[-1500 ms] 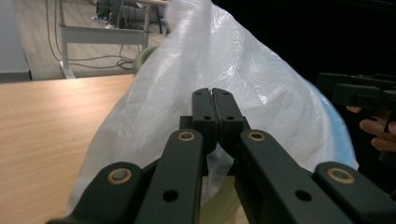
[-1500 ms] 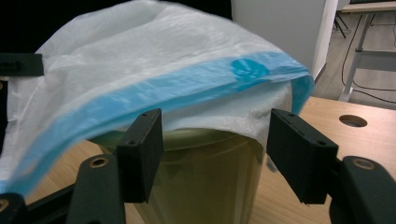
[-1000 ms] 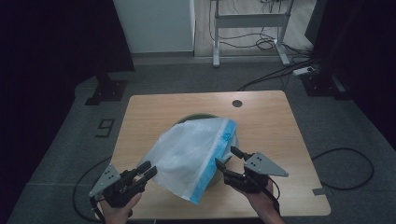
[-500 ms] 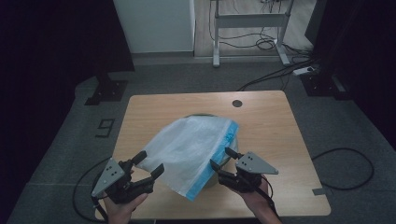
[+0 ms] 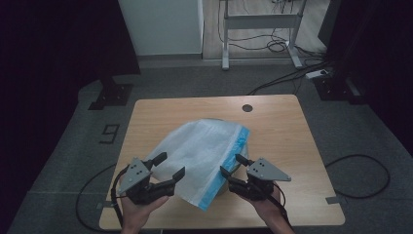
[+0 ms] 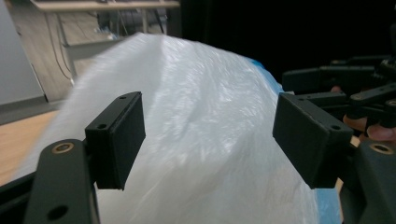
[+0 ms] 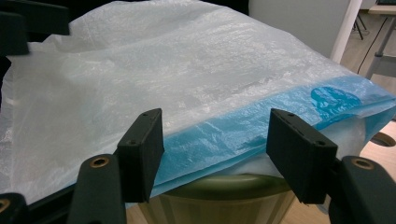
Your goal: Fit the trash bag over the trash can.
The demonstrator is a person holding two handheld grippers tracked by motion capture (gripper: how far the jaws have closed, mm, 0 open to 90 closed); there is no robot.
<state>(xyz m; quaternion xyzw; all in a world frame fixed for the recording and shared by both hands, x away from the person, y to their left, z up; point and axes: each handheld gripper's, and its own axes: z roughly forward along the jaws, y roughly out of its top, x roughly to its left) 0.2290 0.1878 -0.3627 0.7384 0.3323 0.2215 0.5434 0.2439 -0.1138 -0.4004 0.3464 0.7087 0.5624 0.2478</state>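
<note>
— Since a second ago the left gripper has let go of the bag: back then its fingers pinched the near-left edge, and they have just been opening. Now they stand spread, with nothing pressed between them.

— Has the bag shifted?

— It lies a little flatter than before and is draped as before over the bin, a dark olive round thing whose rim peeks out under the bag's blue edge. Bag and bin sit about mid-surface, toward the person's side of the surface.

— Where is the left gripper relative to the bag?

— Just beside the bag's near-left edge. In the left gripper view its fingers frame the white plastic, which fills the gap behind them, but neither pad presses on it.

— And the right gripper?

— At the bag's near-right side, by the blue strip. Its fingers are spread as well, one to each side of the blue strip, with the bin's rim below and between them. I can't see either pad clamping the plastic; the strip lies just beyond them.

— Anything else near the bag?

— A small dark round hole in the surface, well beyond the bag's far-right corner.
</note>
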